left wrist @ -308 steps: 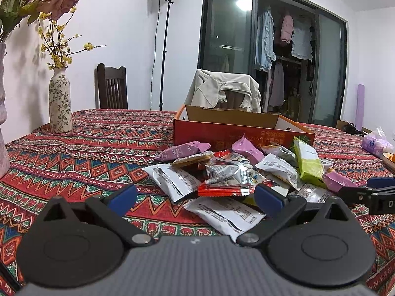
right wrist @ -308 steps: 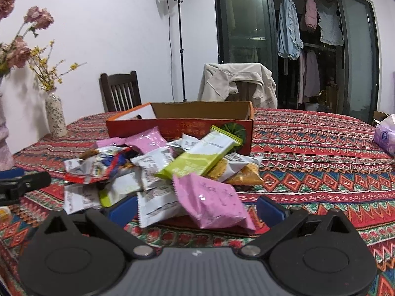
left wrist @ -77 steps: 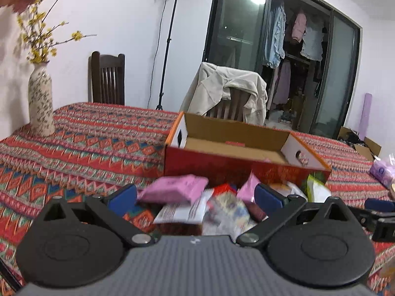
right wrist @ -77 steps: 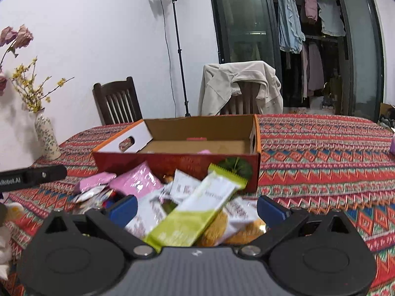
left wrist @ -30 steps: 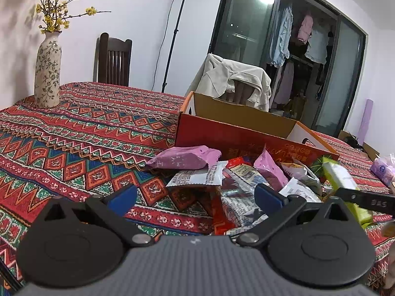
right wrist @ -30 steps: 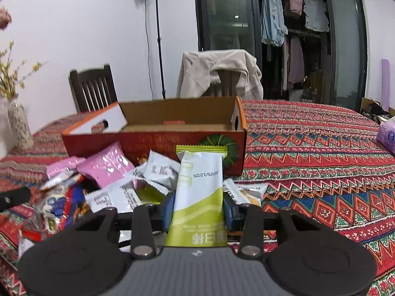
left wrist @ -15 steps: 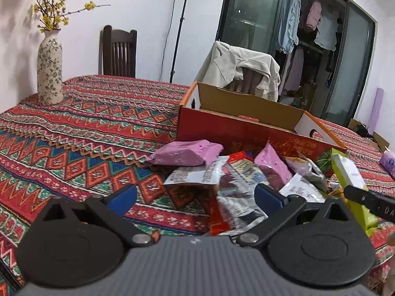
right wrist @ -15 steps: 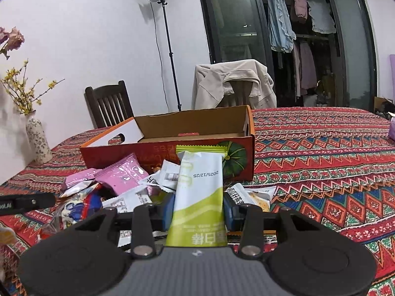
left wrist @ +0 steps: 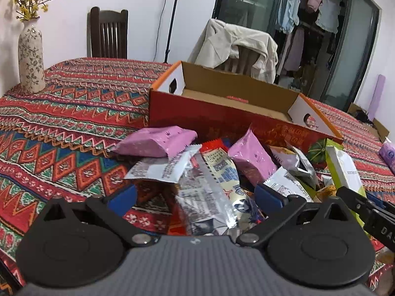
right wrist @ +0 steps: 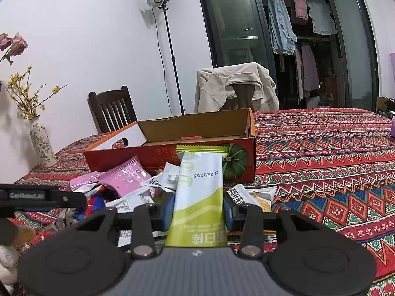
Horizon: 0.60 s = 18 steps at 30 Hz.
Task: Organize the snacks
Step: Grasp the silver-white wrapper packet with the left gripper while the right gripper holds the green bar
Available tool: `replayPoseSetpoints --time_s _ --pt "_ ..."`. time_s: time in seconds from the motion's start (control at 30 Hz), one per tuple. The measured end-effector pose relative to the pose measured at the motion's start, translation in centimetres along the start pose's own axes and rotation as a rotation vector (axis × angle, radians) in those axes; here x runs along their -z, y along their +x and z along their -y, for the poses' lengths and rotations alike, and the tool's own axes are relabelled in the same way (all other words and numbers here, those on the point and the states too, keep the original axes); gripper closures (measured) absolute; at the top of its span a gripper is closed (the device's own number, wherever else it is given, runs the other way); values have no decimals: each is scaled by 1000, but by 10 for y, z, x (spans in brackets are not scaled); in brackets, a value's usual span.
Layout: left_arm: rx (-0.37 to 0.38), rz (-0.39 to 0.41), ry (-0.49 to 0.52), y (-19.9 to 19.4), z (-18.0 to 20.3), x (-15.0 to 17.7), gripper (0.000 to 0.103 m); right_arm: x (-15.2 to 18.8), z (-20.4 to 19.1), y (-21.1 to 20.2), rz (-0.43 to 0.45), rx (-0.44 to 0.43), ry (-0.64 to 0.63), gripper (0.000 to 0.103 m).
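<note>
right gripper point(right wrist: 198, 208): jaws narrow, both blue pads pressed against the sides of a green-and-white snack packet point(right wrist: 198, 197), which stands up between them with its crimped top toward the box.
left gripper point(left wrist: 195, 196): jaws spread wide, nothing clamped; the blue fingertips point(left wrist: 267, 194) sit to either side of a silvery wrapper point(left wrist: 212, 197) at the near edge of the pile, and whether they touch it is unclear.
green-and-white packet, seen from the left: it shows at the right edge of the left wrist view point(left wrist: 345, 170), with the right gripper's dark finger across its lower part.
snack pile point(left wrist: 209, 162): loose packets heaped on the cloth just in front of the box, overlapping one another.
pink packets: one lies flat at the left top of the pile point(left wrist: 155, 144), another stands tilted nearer the middle point(left wrist: 251, 157).
white printed packet point(left wrist: 160, 169): lies under the edge of the flat pink one.
cardboard box point(right wrist: 170, 145): open, red front wall with a green pumpkin print at one corner, white end flaps with hand holes; interior looks mostly bare, only a small red scrap shows on the floor.
tablecloth point(right wrist: 333, 162): red zigzag pattern, covers the table.
vase point(left wrist: 30, 59): patterned, with yellow sprigs, stands well apart to the left.
chairs: a dark wooden chair point(right wrist: 112, 109) and a chair draped with a beige jacket point(right wrist: 234, 86) stand behind the table.
</note>
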State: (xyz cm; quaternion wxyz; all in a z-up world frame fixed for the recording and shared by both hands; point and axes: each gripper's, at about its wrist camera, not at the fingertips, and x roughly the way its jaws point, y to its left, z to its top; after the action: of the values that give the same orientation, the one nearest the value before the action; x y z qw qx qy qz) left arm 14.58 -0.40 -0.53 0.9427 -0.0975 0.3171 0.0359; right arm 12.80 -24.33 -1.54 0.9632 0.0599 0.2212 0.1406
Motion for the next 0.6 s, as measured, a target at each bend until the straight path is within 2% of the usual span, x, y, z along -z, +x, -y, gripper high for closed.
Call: replayPoseSetpoints --time_s 0.27,0.33,0.37,0.4,0.47,0.6 --pt "-10 -66 15 21 14 5 0 0 -1 1 0 -4 1 64" --pt "0 -71 10 24 13 6 6 0 -1 1 -1 -5 4 64" --pt "13 -74 0 24 12 6 11 0 -1 1 -1 -6 4 64" --pt "21 -73 -4 23 11 6 22 0 -1 1 -1 -7 5 64" --pt "14 -65 0 21 11 7 32 1 -1 1 -1 -7 6 64" --pt "32 -57 -11 17 7 8 40 0 0 1 2 -7 13 64"
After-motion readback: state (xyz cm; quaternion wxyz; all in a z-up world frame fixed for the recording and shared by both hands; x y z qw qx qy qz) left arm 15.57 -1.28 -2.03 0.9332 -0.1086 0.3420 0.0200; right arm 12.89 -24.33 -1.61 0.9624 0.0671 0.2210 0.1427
